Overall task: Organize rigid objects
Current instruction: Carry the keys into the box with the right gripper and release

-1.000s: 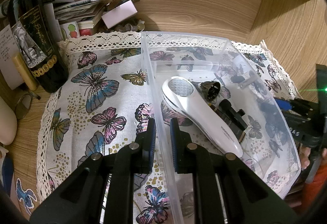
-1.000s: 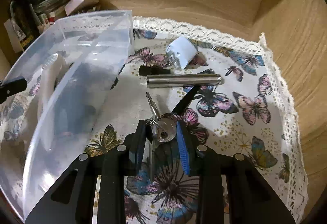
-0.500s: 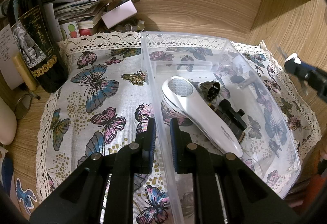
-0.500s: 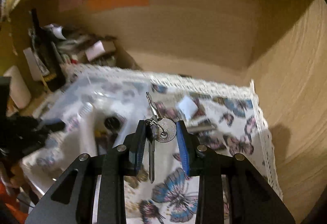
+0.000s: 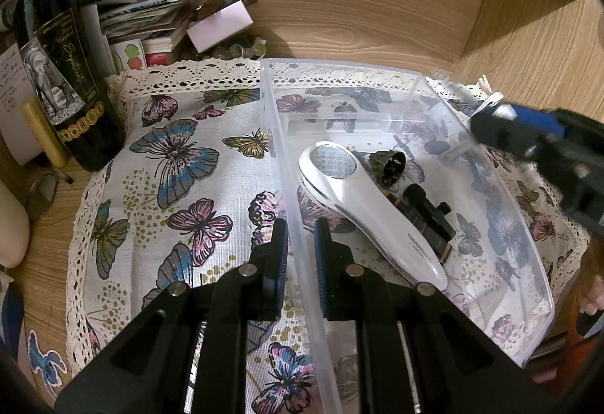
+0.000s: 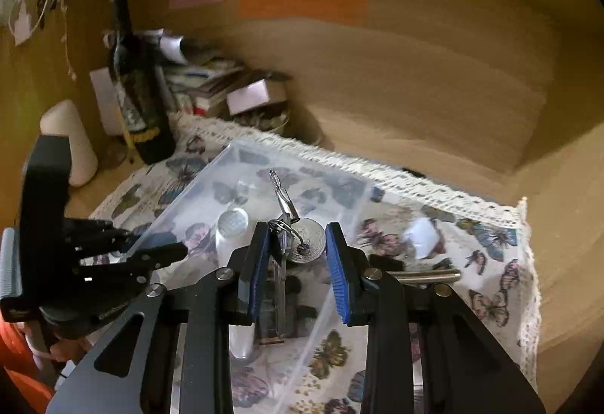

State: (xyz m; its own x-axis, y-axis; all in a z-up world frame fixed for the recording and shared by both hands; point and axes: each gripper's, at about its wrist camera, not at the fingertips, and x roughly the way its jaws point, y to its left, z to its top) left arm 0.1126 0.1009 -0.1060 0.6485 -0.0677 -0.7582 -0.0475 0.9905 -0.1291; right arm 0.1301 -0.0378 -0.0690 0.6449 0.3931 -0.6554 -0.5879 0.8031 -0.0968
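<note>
A clear plastic bin point(image 5: 528, 285) lies on the butterfly cloth and holds a white handheld device point(image 5: 362, 210) and small dark parts point(image 5: 426, 213). My left gripper point(image 5: 301, 259) is shut on the bin's left wall. My right gripper point(image 6: 298, 263) hovers above the bin point(image 6: 241, 172) with its jaws spread wide; a key bunch with a round silver tag point(image 6: 305, 236) sits between them, against the left finger, and I cannot tell whether it is held. In the left wrist view the right gripper point(image 5: 490, 119) is over the bin's far right corner.
A dark wine bottle point(image 5: 64, 81), stacked papers and a white box point(image 5: 219, 25) crowd the back left. On the cloth right of the bin lie a white plug point(image 6: 422, 232) and a metal cylinder point(image 6: 430, 276). Wooden walls close the back and right.
My right gripper rose from the cloth with the keys, swung left over the bin, and its jaws have spread apart. My left gripper has stayed on the bin wall.
</note>
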